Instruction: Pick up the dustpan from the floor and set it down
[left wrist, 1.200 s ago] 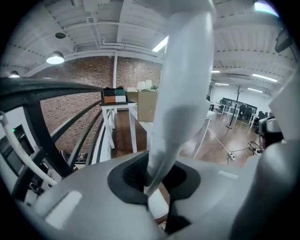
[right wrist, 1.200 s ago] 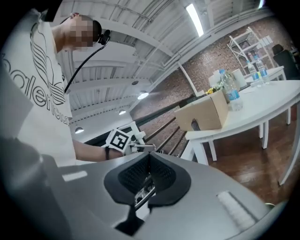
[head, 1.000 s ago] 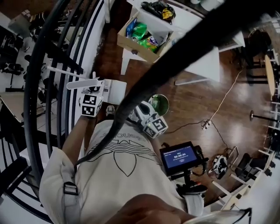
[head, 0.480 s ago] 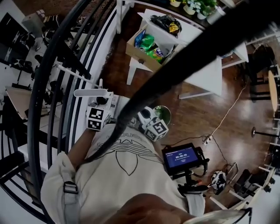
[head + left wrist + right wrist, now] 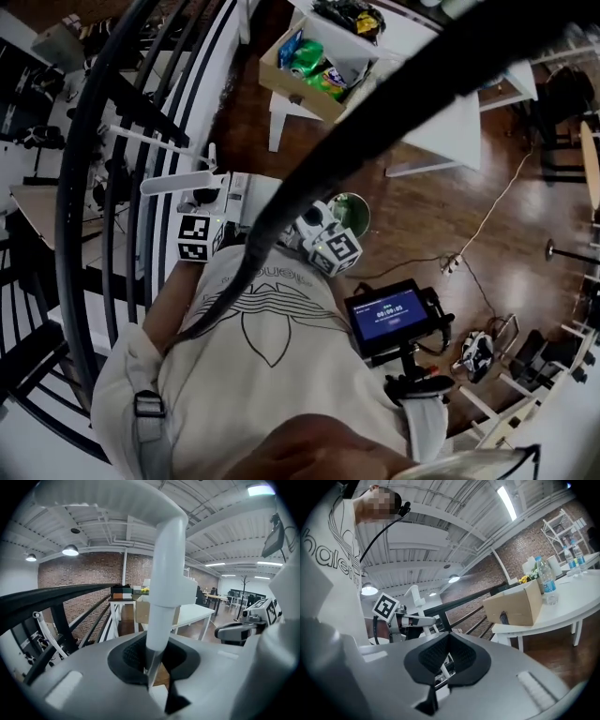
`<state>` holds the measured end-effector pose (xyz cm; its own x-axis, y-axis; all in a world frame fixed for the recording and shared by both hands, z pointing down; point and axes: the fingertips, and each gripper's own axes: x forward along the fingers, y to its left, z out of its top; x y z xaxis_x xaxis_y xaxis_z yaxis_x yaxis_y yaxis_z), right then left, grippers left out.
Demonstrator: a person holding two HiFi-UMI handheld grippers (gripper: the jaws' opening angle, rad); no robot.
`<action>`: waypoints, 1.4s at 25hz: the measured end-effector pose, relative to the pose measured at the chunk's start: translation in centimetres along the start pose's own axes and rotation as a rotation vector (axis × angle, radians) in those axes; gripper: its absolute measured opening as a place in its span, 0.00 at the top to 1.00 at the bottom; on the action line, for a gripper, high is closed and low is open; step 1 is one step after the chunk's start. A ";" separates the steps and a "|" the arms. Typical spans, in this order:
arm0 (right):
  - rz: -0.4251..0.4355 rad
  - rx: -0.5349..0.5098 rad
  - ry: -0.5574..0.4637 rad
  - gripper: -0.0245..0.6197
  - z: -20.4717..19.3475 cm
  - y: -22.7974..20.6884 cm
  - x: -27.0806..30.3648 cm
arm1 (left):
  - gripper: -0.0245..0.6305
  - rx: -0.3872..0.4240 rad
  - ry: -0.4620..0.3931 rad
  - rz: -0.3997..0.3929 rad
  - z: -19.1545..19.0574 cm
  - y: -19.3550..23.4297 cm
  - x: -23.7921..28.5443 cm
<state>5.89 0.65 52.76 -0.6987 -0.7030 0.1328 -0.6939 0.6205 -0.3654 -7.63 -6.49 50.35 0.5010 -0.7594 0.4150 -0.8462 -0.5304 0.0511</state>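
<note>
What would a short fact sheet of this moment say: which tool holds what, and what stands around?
Left hand-held gripper: shut on the dustpan handle, which rises upright out of it
Right hand-held gripper: shut, nothing held
Table: white, bears a cardboard box of snack packets
Floor: dark wood, with a green round container close to the person
Railing: black, curved, on the person's left
</note>
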 end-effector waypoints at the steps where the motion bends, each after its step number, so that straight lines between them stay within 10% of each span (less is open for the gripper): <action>1: -0.015 -0.010 -0.010 0.96 0.4 -0.4 0.0 | 0.86 0.007 -0.005 -0.004 -0.1 0.2 0.2; 22: -0.167 0.020 0.059 0.96 -1.6 -0.6 -3.6 | 0.85 -0.056 0.145 0.024 -11.2 5.8 13.0; 35: -0.243 0.042 0.068 0.96 -3.0 -0.4 -6.5 | 0.82 0.130 0.348 -0.043 -19.8 5.2 17.3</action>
<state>10.17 6.04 54.83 -0.5234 -0.8037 0.2830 -0.8361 0.4204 -0.3526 -6.93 -14.88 75.79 0.4255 -0.5738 0.6998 -0.7843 -0.6196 -0.0311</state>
